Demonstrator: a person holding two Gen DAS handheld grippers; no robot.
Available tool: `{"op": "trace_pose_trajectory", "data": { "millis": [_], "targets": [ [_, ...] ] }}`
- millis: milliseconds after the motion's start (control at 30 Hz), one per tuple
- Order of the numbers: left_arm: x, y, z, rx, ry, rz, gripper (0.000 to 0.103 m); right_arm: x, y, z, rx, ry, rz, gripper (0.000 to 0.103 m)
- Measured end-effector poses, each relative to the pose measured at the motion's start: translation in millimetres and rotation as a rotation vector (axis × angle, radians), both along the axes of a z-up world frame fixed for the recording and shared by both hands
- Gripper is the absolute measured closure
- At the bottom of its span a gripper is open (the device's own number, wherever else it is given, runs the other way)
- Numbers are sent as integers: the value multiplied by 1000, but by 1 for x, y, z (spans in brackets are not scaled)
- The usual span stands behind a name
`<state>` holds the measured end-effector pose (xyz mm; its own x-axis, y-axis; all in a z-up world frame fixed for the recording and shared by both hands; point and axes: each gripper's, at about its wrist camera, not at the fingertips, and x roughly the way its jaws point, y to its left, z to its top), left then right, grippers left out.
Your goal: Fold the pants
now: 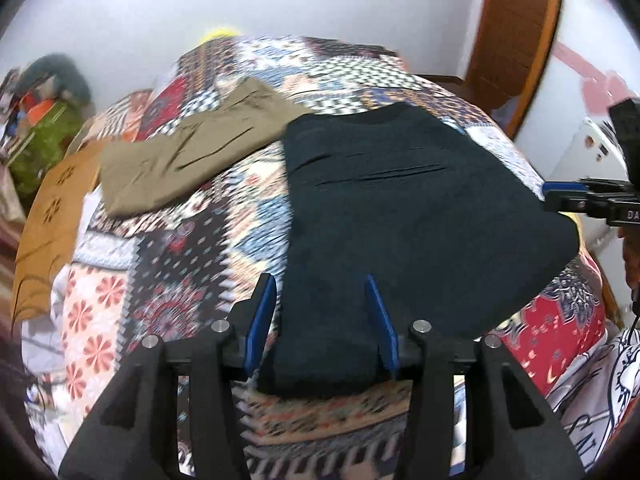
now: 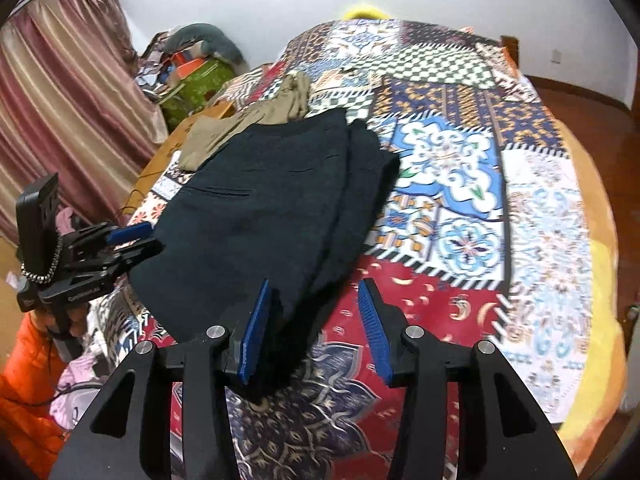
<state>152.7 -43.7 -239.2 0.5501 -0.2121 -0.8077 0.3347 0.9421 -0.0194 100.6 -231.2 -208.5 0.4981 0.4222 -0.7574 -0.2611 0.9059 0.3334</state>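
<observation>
Dark navy pants [image 1: 400,208] lie folded flat on the patchwork bedspread [image 1: 168,280], with a back pocket slit facing up; they also show in the right wrist view [image 2: 260,216]. My left gripper [image 1: 322,322] is open, its blue pads on either side of the pants' near edge. My right gripper [image 2: 316,332] is open at the other near corner of the pants; its left pad touches the cloth edge. Each gripper shows in the other's view, the right one [image 1: 576,200] and the left one [image 2: 132,240], beside the pants.
Folded khaki pants [image 1: 192,152] lie on the bed beyond the dark ones, also in the right wrist view [image 2: 248,120]. A cluttered pile [image 2: 188,64] and a striped curtain [image 2: 60,92] stand left. A wooden door [image 1: 516,32] is at the right.
</observation>
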Motion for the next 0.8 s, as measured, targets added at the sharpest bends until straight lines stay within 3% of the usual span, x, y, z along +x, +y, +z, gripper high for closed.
{"op": "trace_pose_trajectory", "data": {
  "millis": [167, 300, 433, 500, 633, 800],
  "targets": [
    [2, 26, 8, 49, -16, 89, 54, 1, -11, 9, -76, -15, -53, 61],
    [14, 31, 20, 48, -35, 108, 53, 3, -19, 18, -80, -27, -92, 50],
    [26, 20, 33, 31, -69, 89, 33, 8, -15, 26, -84, -48, -101, 41],
    [32, 11, 35, 23, -76, 70, 28, 11, -12, 27, -76, -51, -95, 33],
    [50, -10, 28, 6, -25, 25, 27, 22, -1, 22, -56, -35, -73, 31],
    [68, -18, 10, -33, 75, 6, 27, 42, 11, -2, -26, 50, -52, 31]
  ]
}}
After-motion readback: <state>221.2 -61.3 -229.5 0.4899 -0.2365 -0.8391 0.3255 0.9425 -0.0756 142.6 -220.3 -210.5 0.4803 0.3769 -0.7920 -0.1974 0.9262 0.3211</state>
